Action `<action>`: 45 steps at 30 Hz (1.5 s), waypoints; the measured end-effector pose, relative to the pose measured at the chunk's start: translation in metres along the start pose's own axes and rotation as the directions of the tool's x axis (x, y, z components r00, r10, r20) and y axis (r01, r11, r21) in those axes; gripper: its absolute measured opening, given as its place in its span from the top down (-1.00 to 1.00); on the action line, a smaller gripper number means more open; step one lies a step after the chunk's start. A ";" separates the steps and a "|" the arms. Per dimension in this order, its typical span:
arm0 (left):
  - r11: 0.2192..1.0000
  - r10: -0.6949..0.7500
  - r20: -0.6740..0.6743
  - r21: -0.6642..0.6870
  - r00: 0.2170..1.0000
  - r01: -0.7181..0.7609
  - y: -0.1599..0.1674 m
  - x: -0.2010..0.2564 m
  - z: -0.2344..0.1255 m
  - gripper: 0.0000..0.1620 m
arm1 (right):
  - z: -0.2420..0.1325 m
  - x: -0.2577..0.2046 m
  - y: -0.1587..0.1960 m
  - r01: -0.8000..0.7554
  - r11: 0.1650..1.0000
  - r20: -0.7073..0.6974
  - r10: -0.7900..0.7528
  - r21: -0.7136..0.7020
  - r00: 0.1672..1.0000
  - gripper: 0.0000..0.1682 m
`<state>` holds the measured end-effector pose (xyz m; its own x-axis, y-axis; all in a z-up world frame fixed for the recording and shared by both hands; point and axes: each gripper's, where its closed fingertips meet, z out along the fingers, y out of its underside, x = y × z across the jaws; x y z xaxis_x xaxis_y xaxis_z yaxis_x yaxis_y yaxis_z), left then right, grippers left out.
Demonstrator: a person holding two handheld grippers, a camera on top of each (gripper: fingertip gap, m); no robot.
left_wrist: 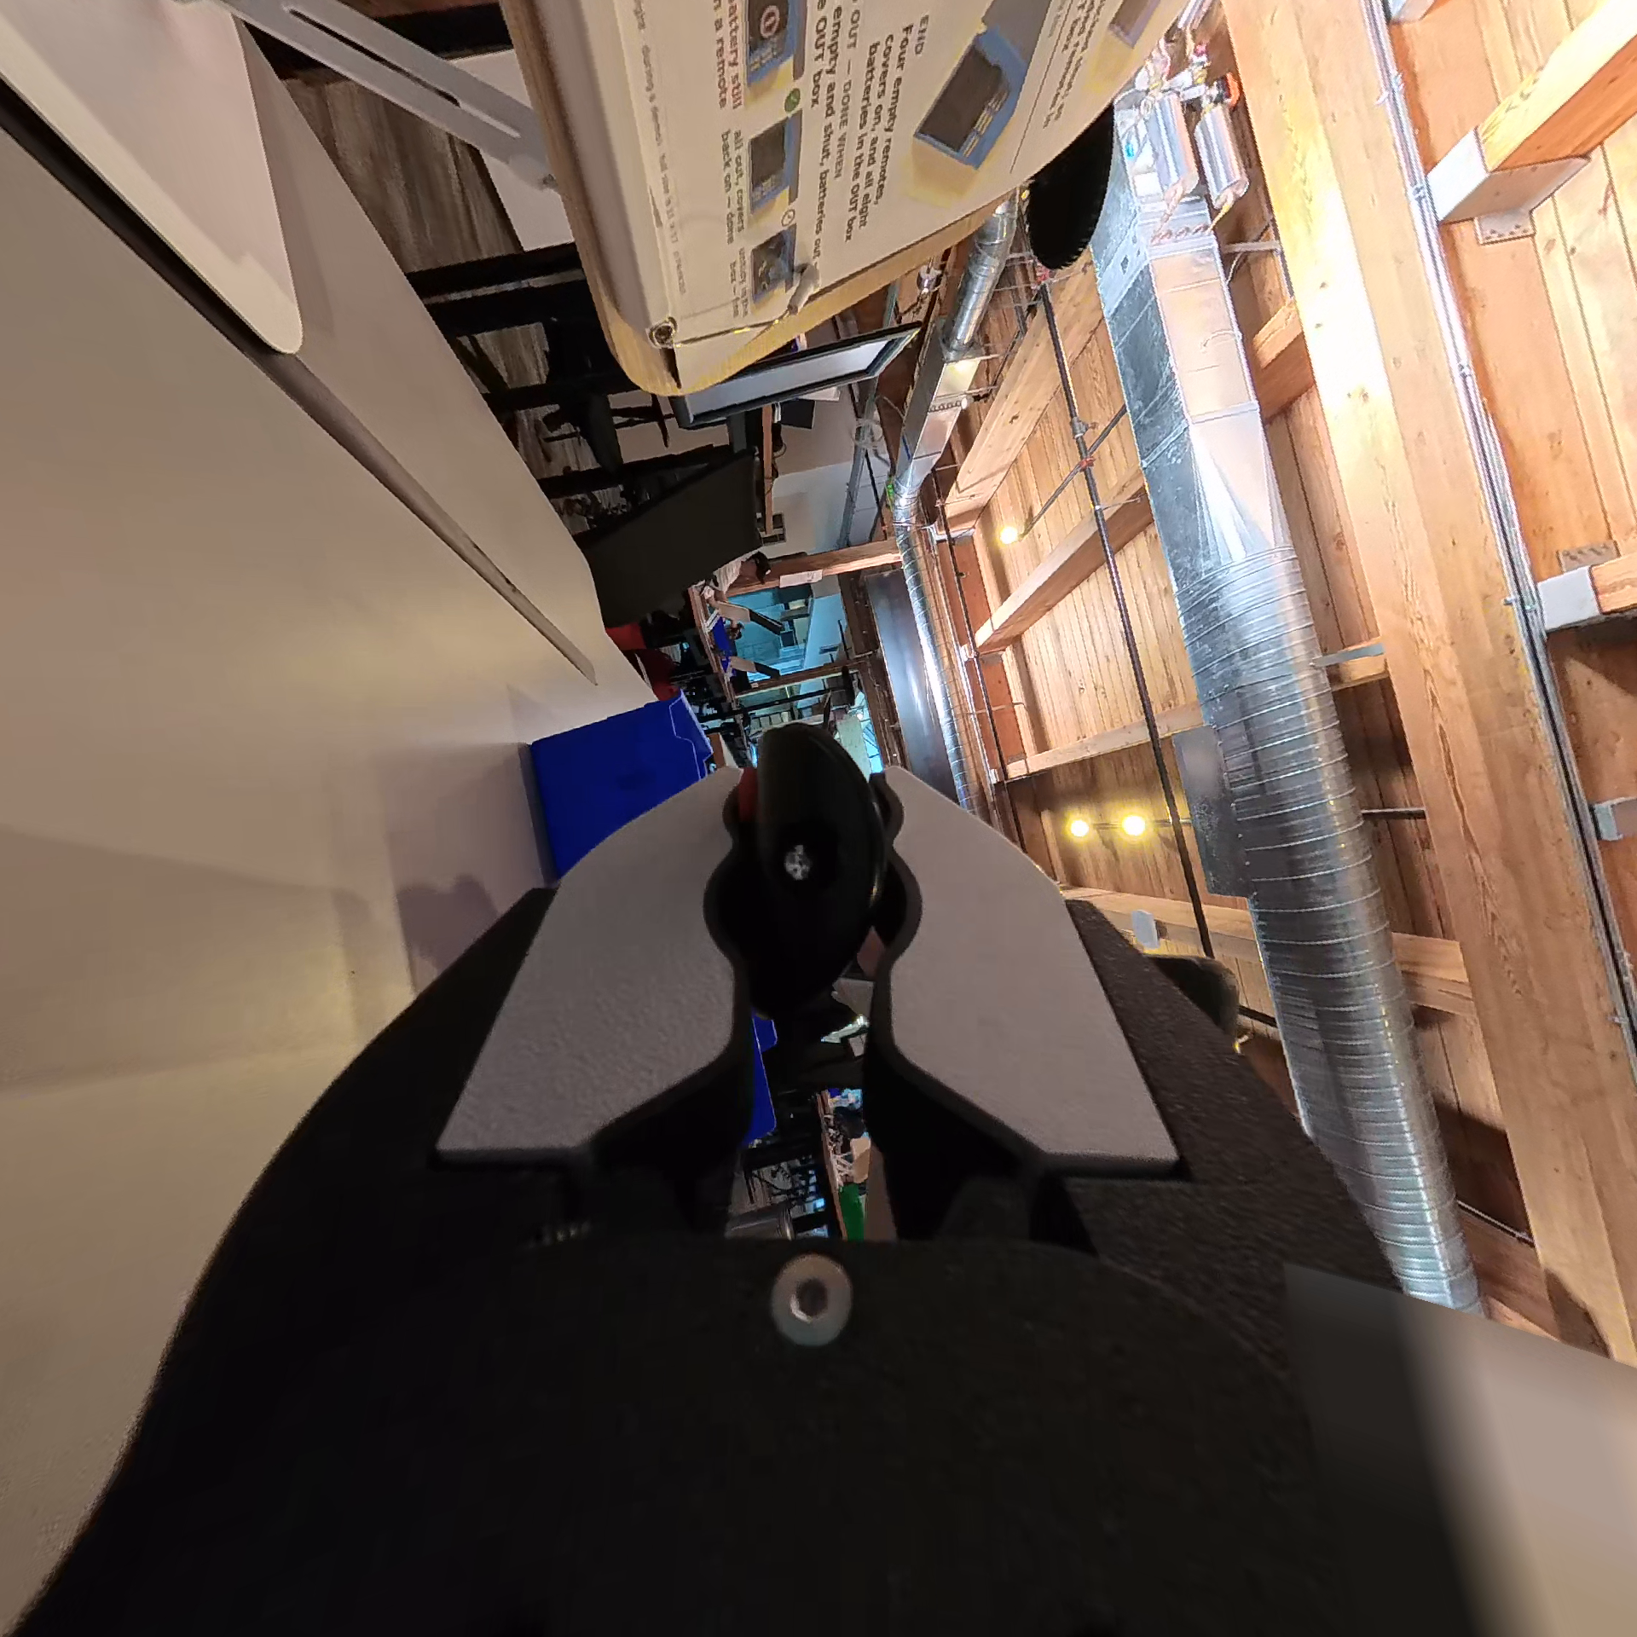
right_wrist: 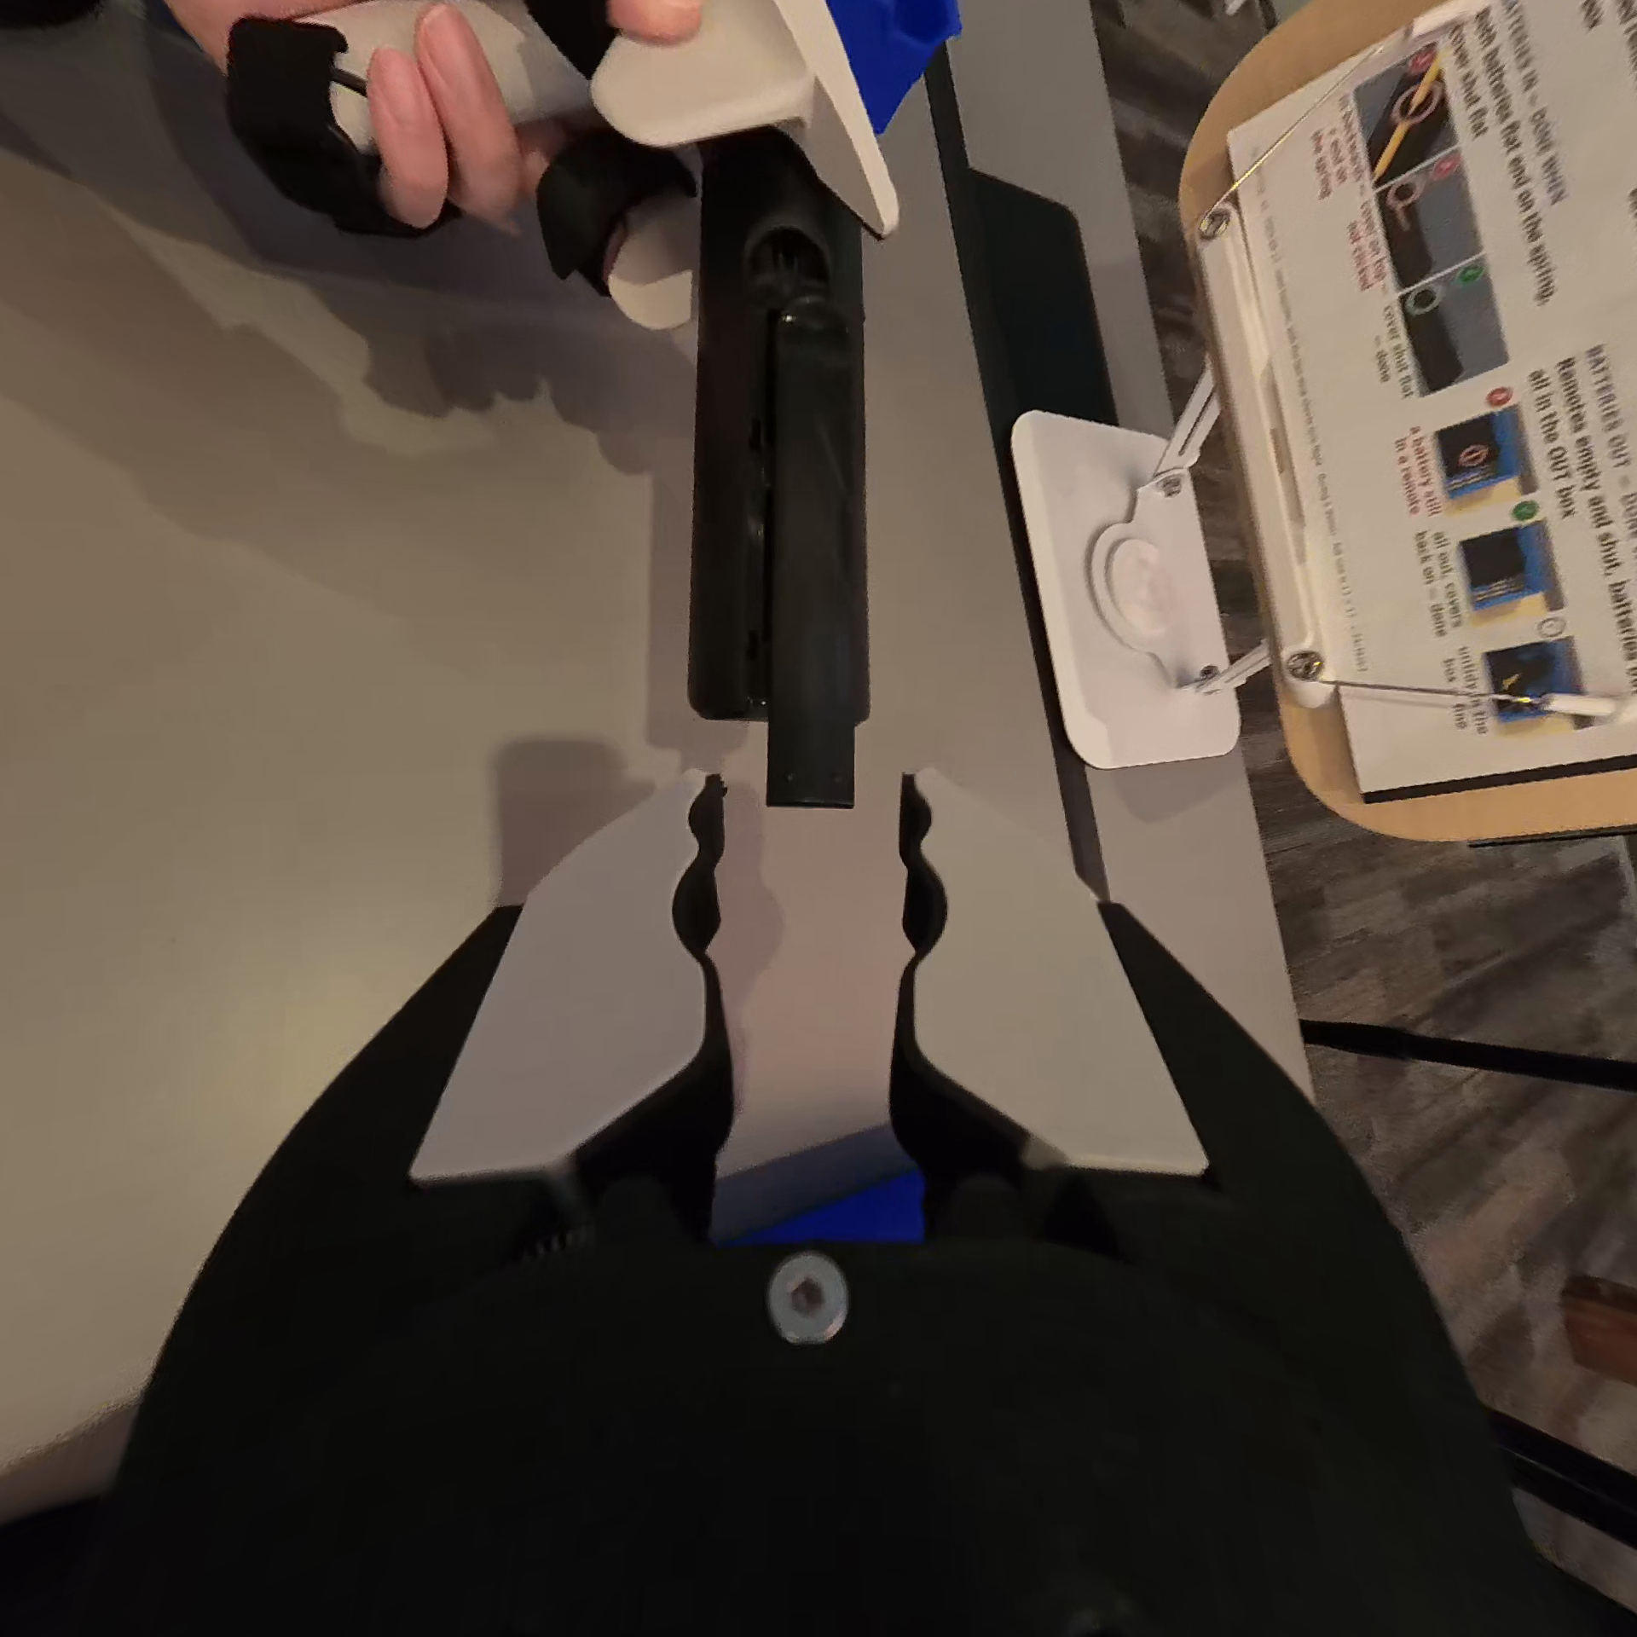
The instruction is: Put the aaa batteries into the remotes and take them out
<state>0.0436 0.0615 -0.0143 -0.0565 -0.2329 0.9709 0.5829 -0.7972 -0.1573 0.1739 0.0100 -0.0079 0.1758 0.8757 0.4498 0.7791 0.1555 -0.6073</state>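
Edges matter most where we work: our right gripper (right_wrist: 808, 784) hovers with its jaws spread wide and nothing between them, just short of the near end of the black remote (right_wrist: 771, 496), which lies on the grey table (right_wrist: 310, 664) close to its right edge. The remote's long back cover (right_wrist: 813, 567) sits slid partway off, its end overhanging the body toward our fingertips (right_wrist: 700, 797). Beside the remote, nearer that edge, a white stand base (right_wrist: 1125, 602) rests on the table and carries a printed instruction card (right_wrist: 1435, 425) on a tan board out past the edge, above dark wood flooring. At the remote's far end our left gripper (right_wrist: 797, 97) clamps the remote, with a hand (right_wrist: 443, 115) on its handle and a blue bin (right_wrist: 903, 35) just beyond. In the left wrist view our left gripper (left_wrist: 802, 868) is closed tight on the remote (left_wrist: 802, 886), seen end-on with a small screw in it, and the blue bin (left_wrist: 620, 788) sits on the table just behind it. Left of the remote the table is bare and roomy. The room beyond shows timber ceiling beams and silver ducting (left_wrist: 1276, 797). We cannot see any batteries clearly.
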 end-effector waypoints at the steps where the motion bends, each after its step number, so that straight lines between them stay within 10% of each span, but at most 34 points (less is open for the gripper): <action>1: 1.000 0.004 0.000 -0.002 1.000 -0.004 0.000 0.001 0.000 0.71 | 0.001 0.001 0.000 -0.008 1.000 -0.004 0.008 0.002 1.000 0.53; 45: 1.000 -0.007 -0.017 -0.007 1.000 0.007 0.001 0.004 0.001 0.71 | 0.004 -0.006 -0.006 -0.086 0.995 0.032 0.088 -0.053 0.996 0.74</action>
<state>0.0453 0.0602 -0.0105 -0.0743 -0.2366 0.9688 0.5771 -0.8025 -0.1518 0.1660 0.0060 -0.0094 0.2242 0.9001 0.3736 0.7918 0.0553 -0.6082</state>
